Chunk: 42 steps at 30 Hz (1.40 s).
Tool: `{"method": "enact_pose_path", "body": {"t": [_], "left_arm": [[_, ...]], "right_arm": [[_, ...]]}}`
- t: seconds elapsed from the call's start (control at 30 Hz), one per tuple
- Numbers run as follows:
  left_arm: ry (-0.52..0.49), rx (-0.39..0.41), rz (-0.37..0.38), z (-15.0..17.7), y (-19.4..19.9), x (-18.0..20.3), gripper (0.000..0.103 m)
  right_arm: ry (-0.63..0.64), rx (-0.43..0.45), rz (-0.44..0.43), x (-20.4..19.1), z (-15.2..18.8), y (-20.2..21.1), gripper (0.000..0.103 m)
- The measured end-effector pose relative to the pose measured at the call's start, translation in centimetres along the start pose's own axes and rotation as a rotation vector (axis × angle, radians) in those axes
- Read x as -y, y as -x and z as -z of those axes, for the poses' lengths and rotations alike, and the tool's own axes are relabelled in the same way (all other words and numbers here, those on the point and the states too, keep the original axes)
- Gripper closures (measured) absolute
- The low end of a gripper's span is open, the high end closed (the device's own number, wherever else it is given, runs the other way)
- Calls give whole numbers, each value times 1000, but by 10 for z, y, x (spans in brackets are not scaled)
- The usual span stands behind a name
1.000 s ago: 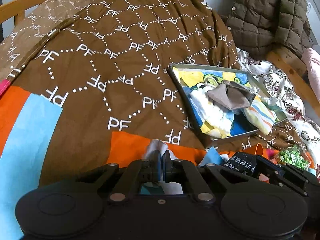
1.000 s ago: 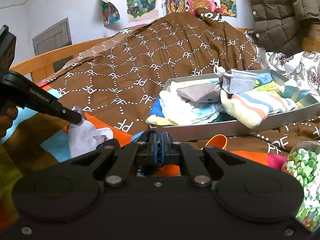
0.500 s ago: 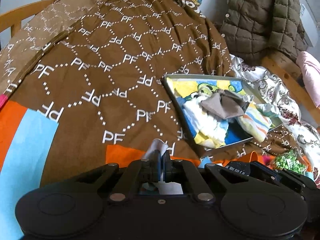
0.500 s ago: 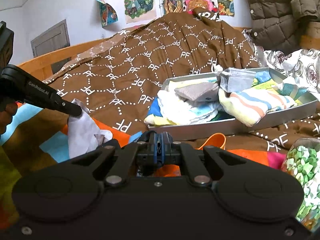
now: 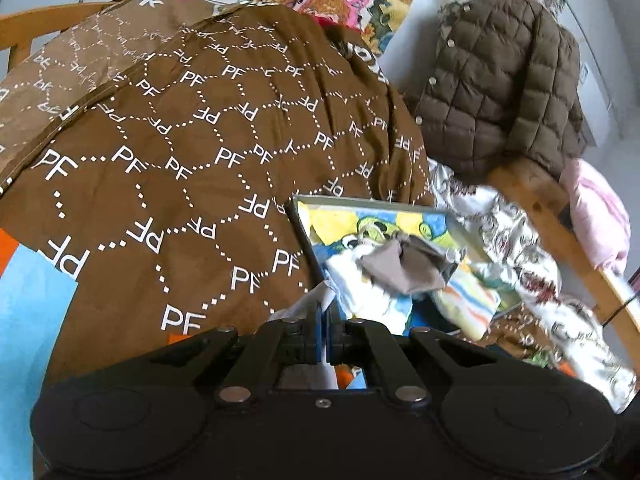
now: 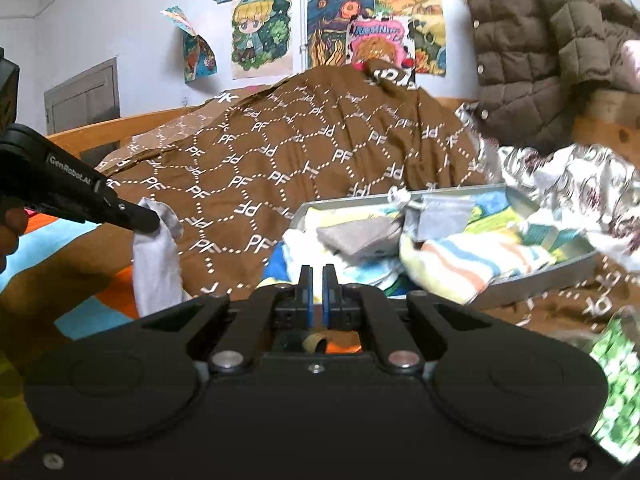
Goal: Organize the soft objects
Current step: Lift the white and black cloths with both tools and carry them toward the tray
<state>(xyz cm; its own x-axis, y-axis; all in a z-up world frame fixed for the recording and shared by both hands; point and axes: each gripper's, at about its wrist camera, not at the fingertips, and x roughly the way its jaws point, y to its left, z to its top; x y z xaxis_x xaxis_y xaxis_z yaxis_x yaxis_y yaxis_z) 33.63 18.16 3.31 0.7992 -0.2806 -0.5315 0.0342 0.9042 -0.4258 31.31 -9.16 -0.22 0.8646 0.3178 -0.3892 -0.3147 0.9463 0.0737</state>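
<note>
The bed is covered by a big brown quilt (image 5: 192,168), and the grey tray (image 6: 540,280) of folded cloths sits on it to the right, already fairly full. The left hand-held gripper (image 6: 150,222) is clenched on a white cloth (image 6: 156,272), which hangs clear of the quilt, left of the tray. To finish this step well, I judge the cloth should be carried high enough for its trailing end to clear the tray's near wall, then set on a lower spot rather than on the grey pouch (image 6: 444,220) and striped towel (image 6: 448,268) heaped there. The right hand-held gripper (image 6: 318,292) is clenched on nothing I can see. A padded brown jacket (image 5: 500,100) hangs beyond, and a jar of green sweets (image 6: 616,376) stands near the tray's right end, easy to knock.
</note>
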Motion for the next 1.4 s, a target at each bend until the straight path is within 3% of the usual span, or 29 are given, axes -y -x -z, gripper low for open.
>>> {"method": "enact_pose_path", "body": {"t": [0.23, 0.37, 0.57, 0.7, 0.87, 0.93, 1.2, 1.4], "left_arm": [[39, -26, 5, 6, -5, -18, 103], [37, -40, 3, 8, -8, -21, 103], [16, -49, 6, 8, -10, -16, 103], [-4, -49, 9, 8, -9, -11, 103], [-13, -46, 13, 8, -9, -9, 103], [-27, -45, 2, 8, -10, -7, 103], [-74, -41, -72, 3, -17, 1, 103], [-104, -19, -58, -3, -17, 14, 103]], "right_arm": [[19, -106, -49, -6, -2, -10, 101], [27, -146, -67, -10, 2, -13, 83], [44, -184, -116, -21, 7, -19, 69], [75, -221, -122, -33, 11, -26, 71], [107, -252, -122, -45, 17, -31, 98], [113, -247, -120, -49, 18, -33, 102], [104, -164, -71, -46, 5, -30, 103], [124, -104, -46, -45, -15, -20, 103]]}}
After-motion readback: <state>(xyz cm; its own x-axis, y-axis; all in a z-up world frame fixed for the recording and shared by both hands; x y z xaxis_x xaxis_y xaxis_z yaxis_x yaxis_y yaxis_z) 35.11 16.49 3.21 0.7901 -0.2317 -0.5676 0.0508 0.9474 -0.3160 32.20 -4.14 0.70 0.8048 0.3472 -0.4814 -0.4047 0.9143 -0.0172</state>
